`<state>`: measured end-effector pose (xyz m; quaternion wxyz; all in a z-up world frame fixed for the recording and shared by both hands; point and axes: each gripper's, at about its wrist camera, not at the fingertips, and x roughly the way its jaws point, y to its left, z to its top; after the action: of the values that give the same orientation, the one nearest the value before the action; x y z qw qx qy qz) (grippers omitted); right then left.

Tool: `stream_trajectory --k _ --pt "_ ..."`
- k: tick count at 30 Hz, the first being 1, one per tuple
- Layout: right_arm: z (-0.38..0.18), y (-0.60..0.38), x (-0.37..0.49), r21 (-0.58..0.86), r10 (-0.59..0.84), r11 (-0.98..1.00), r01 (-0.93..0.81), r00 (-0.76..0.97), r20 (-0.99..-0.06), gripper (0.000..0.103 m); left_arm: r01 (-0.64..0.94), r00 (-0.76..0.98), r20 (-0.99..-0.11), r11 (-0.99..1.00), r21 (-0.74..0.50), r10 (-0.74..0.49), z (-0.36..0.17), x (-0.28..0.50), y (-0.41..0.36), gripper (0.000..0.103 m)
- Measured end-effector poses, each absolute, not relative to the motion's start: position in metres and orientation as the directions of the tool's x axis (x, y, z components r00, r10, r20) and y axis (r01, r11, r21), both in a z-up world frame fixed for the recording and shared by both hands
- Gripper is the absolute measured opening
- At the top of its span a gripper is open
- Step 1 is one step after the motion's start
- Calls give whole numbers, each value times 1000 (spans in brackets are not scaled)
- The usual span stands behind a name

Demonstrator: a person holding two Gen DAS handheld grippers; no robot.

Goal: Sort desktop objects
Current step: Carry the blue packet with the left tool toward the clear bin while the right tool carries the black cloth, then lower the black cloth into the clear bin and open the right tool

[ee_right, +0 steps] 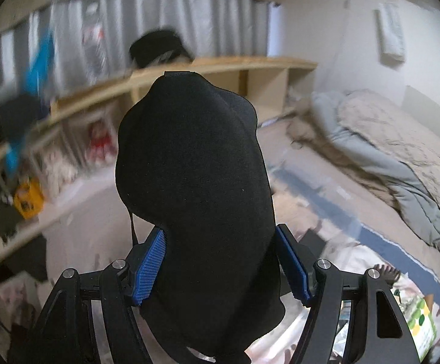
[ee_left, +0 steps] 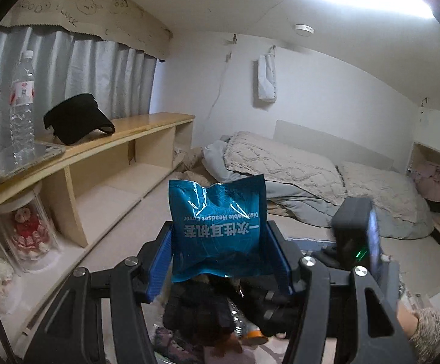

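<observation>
- My left gripper (ee_left: pixel 220 257) is clenched on a blue foil packet (ee_left: pixel 216 227), its ribbed blue pads pressing the packet's two side edges; the packet stands upright between them, glossy and crinkled, with white print reading upside down.
- My right gripper (ee_right: pixel 221 268) grips a black sleep mask (ee_right: pixel 194 182) the same way: the soft, matte, padded fabric bulges up between the ribbed pads in a rounded, lobed shape, and a thin strap hangs at its left side.
- Both items are held in the air, off any surface.
- From the left wrist I see a long pale wooden shelf (ee_left: pixel 147 127) along the curtained wall. A black visor cap (ee_left: pixel 77 119) sits on its top near the middle, and a clear ribbed plastic water bottle (ee_left: pixel 22 106) stands upright on a flat grey tablet (ee_left: pixel 19 159) towards the shelf's near end.
- A doll in a red dress (ee_left: pixel 27 233), inside a clear domed case, occupies the near compartment under the shelf top.
- A quilted beige blanket (ee_left: pixel 280 157) lies rumpled on the bed beyond.
- The right wrist view is motion-blurred at its left side.
</observation>
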<state>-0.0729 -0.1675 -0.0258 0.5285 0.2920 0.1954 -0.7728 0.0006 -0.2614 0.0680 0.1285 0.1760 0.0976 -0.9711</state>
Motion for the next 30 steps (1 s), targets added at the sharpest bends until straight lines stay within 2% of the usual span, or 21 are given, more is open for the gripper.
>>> stream_trajectory --k 5,10,19,21,26,30 --pt "-62 -187 -56 -59 -598 -244 968 -198 -776 72 282 -904 -373 -946 -157 -208 66 0 -270 58" --pt "-81 -197 -37 -118 -502 -137 984 -171 -848 72 289 -899 -384 -944 -161 -209 63 0 -272 58" --pt "-97 -204 -51 -11 -388 -147 989 -68 -919 72 298 -901 -377 -939 -173 -216 64 4 -276 58" --pt "-100 -203 -54 15 -376 -165 986 -49 -925 75 301 -898 -383 -938 -171 -218 63 3 -276 58" --pt "-95 -192 -64 28 -415 -205 978 -61 -908 93 310 -890 -397 -936 -166 -224 58 0 -280 58" --pt "-82 -184 -71 74 -466 -216 974 -36 -884 94 310 -889 -401 -936 -169 -222 56 1 -283 58"
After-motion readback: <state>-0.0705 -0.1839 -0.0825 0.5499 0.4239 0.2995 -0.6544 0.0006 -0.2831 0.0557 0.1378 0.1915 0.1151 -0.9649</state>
